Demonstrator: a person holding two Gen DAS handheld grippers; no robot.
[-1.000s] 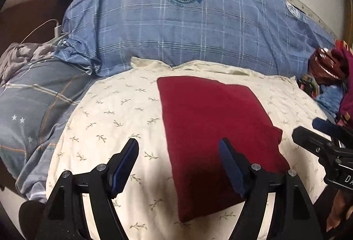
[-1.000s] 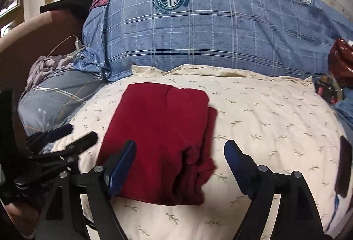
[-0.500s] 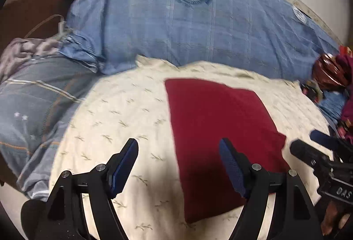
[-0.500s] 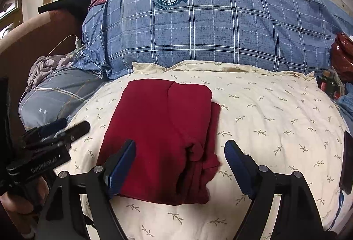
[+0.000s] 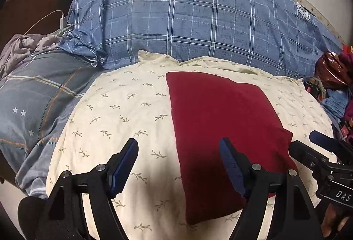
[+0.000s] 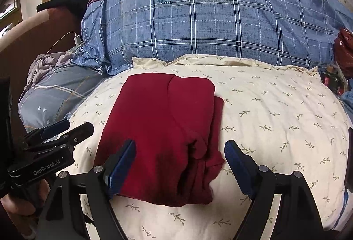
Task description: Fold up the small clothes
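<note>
Right wrist view: blue plaid duvet (image 6: pixel 220 19) bunched at the far side, cream leaf-print pillow (image 6: pixel 275 118) near it, red garment (image 6: pixel 158 129) lying folded on the pillow's left half, loose bunched edge at its near right. Right gripper (image 6: pixel 178 147) spread wide, empty, hovering over that edge. Left gripper (image 5: pixel 178 147) also spread, empty, at the garment's left edge. Looks like the final fold/tidy step; next move probably calls for pinching the loose near edge and tucking it.

Dim indoor light; sharp; fisheye-warped, vignetted edges.
</note>
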